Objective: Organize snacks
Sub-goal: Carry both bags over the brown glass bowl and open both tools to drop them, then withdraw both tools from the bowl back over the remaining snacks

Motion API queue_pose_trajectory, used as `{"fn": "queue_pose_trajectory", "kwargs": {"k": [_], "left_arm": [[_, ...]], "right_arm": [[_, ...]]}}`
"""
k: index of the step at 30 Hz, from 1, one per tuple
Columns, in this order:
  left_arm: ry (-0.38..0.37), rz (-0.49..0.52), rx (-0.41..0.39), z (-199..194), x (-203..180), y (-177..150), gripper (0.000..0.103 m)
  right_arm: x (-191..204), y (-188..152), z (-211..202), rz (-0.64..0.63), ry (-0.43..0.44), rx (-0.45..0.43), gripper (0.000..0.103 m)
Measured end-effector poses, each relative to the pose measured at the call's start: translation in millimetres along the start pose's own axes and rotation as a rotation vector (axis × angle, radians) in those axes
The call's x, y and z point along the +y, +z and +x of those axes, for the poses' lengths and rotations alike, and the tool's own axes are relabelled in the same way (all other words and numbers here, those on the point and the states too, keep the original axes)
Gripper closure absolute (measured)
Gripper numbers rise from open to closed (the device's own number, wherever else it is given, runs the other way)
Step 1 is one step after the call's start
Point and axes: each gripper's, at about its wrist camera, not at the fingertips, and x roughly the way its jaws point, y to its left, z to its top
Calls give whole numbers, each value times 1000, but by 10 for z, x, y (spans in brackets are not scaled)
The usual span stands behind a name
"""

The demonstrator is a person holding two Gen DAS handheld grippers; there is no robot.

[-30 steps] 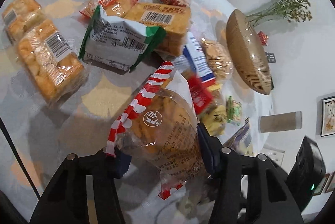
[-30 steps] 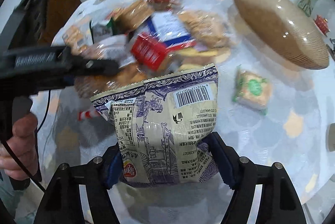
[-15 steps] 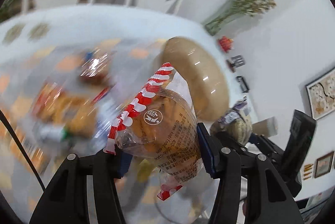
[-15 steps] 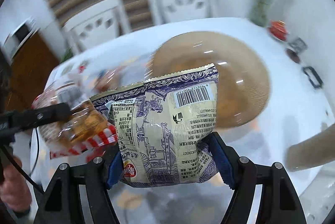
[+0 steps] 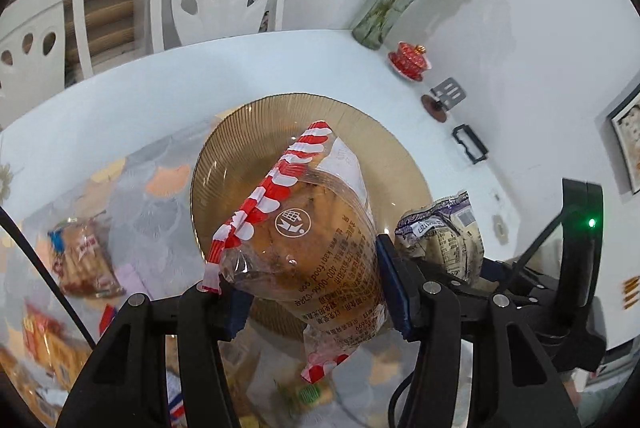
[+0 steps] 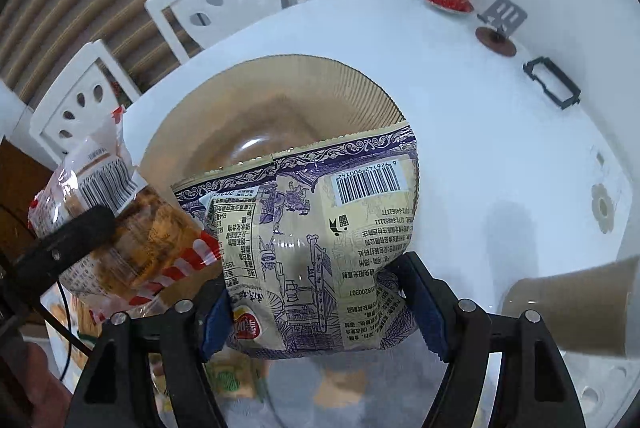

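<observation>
Step in hand: both packets ride above the brown ribbed bowl point(image 5: 404, 164), so the job, as I judge it, is to set them down inside it.
Left gripper point(image 5: 308, 292): clamped on the clear packet with the red-and-white striped seam point(image 5: 316, 228), blue pads pressed into its lower half; its jaws have just been opening a little, with the packet between them and the pads on it.
Right gripper point(image 6: 320, 312): closed on the cream-and-purple printed bag point(image 6: 320, 240), gripped low, barcode end pointing far; its jaws too have just been opening slightly, the bag between them and not dropped.
Where the snacks are: both packets hang in the air over the bowl, side by side, the striped one to the left of the printed one.
Bowl: it stands on the white table point(image 6: 460, 100) and looks empty, though the packets hide much of its floor.
Left behind: more wrapped snacks point(image 5: 84, 260) lie on the near left of the table, blurred.
How to do it well: lower each packet until it nears the bowl's floor before the fingers part, so it does not bounce out.
Order: put one in first, then the other, since the two grippers are close together and could knock.
Placement: lay them flat and apart, leaving room for the rest.
Watch: the cardboard tube point(image 6: 568, 308) near right of the bowl could tip if brushed.
</observation>
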Motion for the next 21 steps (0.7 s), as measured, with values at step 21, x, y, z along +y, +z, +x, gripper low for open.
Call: {"fn": "queue_pose_trajectory", "kwargs": {"k": [21], "left_arm": [[151,-127,-70,-522,464,-452,26]], "right_arm": [[304,-213,-20,-111,95,37,27]]}}
